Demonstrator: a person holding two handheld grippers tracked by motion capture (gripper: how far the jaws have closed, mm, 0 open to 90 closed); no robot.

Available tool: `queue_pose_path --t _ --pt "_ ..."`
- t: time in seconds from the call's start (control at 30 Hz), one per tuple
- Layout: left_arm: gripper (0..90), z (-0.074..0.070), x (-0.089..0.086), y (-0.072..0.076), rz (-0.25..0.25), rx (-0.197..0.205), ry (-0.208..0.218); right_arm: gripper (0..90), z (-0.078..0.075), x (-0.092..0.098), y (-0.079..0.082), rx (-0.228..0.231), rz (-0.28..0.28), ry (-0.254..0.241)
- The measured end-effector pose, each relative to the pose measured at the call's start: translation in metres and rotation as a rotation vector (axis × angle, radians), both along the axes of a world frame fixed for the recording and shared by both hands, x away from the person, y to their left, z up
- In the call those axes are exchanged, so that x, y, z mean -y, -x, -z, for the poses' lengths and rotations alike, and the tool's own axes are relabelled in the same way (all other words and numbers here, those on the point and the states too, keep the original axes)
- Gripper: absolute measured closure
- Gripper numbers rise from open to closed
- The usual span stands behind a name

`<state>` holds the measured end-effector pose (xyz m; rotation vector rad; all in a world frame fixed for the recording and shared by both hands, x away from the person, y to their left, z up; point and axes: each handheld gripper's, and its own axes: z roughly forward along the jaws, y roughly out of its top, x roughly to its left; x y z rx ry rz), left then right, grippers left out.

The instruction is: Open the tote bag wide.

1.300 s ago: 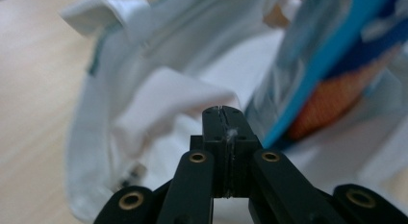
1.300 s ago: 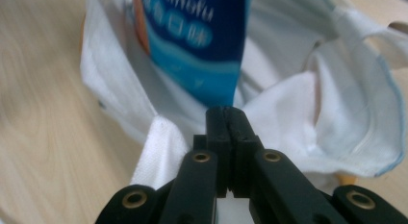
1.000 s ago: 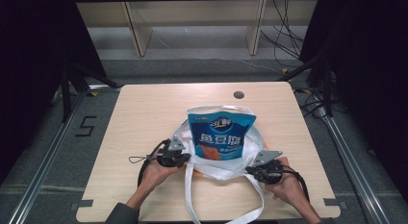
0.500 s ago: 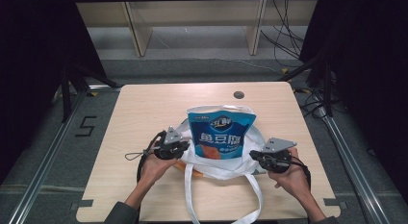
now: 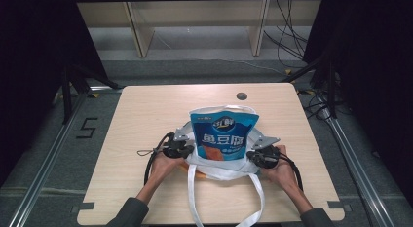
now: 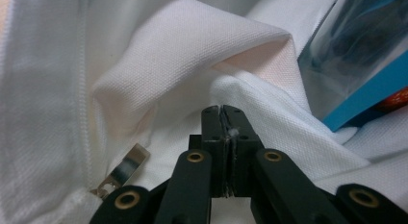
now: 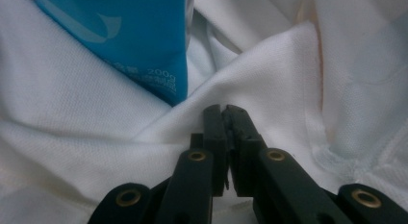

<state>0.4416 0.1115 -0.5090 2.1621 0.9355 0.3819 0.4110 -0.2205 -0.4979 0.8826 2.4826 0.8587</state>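
Left gripper (image 6: 223,111): jaws pressed together, with a thin fold of white cloth nipped between the pads. In the high view it sits at the left edge of the bag (image 5: 181,148), held by the person's left hand (image 5: 163,163).
Right gripper (image 7: 225,110): jaws drawn together, tips butted into a ridge of the white cloth; whether cloth is actually pinched between the pads cannot be told. In the high view it sits at the bag's right edge (image 5: 262,156), in the right hand (image 5: 278,169).
White cloth bag (image 5: 221,169): lies on the table between the two grippers, touching both, its fabric bunched around their tips.
Zip pull (image 6: 121,170): a small metal tab just left of the left gripper's jaws.
Blue snack pouch (image 5: 223,138): stands upright inside the bag, midway between the grippers, close to each.
Bag handles (image 5: 257,193): white straps trailing toward the near table edge, between the forearms.
Table (image 5: 146,115): light wood, with a round dark hole (image 5: 241,96) beyond the pouch.
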Motion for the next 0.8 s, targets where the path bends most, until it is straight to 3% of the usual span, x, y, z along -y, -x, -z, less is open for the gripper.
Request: queue_pose_path --t 0.23,0.27,0.43,0.6,0.67,0.8 --pt "87.5 0.002 -0.001 -0.017 -0.034 -0.003 0.021 87.5 0.003 -0.001 -0.025 0.012 0.049 -0.034" --pt "87.5 0.002 -0.001 -0.020 -0.032 0.000 0.007 87.5 0.003 -0.001 -0.028 0.007 0.050 -0.031" --pt "87.4 0.002 -0.001 -0.031 -0.044 0.005 0.017 87.5 0.003 -0.002 -0.041 0.016 0.064 -0.029" --pt "86.7 0.001 0.000 -0.036 -0.048 0.005 0.008 87.2 0.005 -0.003 -0.047 0.021 0.076 -0.050" --pt "86.4 0.001 -0.001 -0.036 -0.046 0.009 0.009 86.9 0.003 -0.001 -0.047 0.003 0.074 -0.050" --pt "83.3 0.000 -0.004 -0.035 -0.031 0.018 0.012 85.1 0.006 0.000 -0.047 0.037 0.075 -0.074"
